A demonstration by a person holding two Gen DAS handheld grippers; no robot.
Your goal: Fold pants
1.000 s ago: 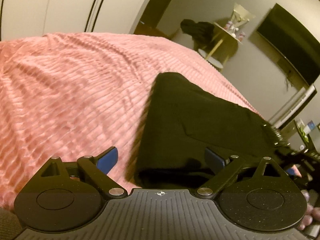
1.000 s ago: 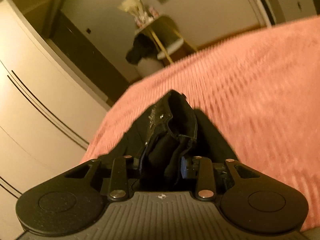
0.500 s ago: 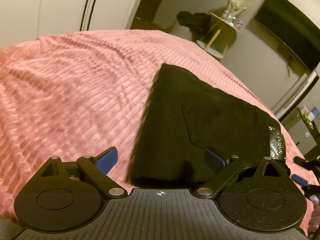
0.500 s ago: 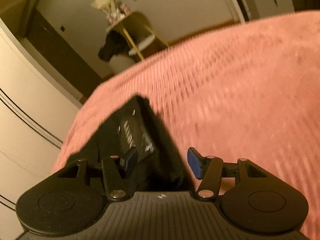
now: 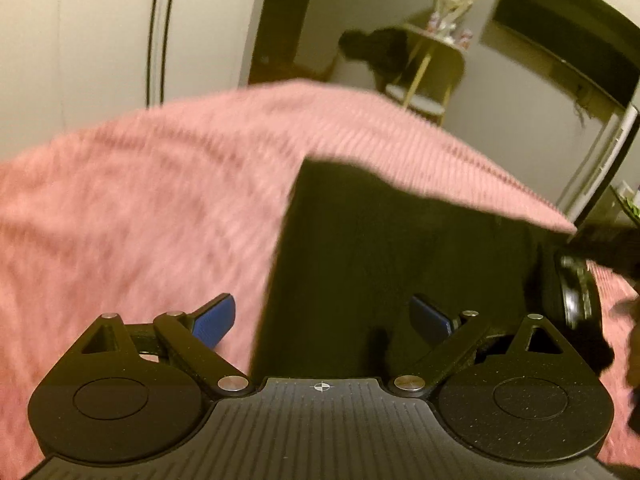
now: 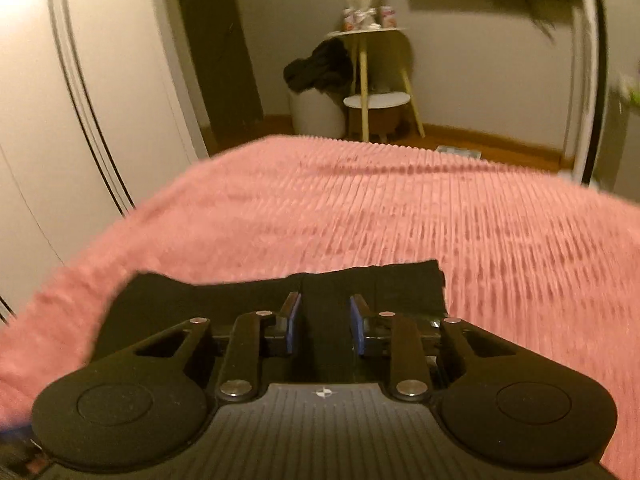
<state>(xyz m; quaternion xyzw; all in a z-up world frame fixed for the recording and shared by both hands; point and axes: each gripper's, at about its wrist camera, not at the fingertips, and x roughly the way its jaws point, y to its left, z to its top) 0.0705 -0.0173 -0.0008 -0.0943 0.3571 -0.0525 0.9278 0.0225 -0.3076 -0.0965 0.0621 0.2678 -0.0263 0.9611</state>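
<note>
The black pants (image 5: 384, 248) lie folded in a flat rectangle on the pink ribbed bedspread (image 5: 140, 208). My left gripper (image 5: 320, 316) is open wide above the near edge of the pants, its left blue pad over the bedspread, its right one over the fabric. In the right wrist view the folded pants (image 6: 280, 296) lie just under my right gripper (image 6: 325, 326), which is open with a narrower gap and holds nothing. The waistband with its leather label (image 5: 576, 292) shows at the right in the left wrist view.
A white wardrobe (image 6: 80, 100) stands along the bed's left side. Beyond the bed's far end stand a small wooden side table (image 6: 372, 80) and a white basket with dark clothes (image 6: 316, 76). A television (image 5: 568, 40) hangs on the wall.
My right gripper let go of the pants' waistband, opened and swung round to face the bed's far end. My left gripper stayed open and drew back a little. The pants now lie flat.
</note>
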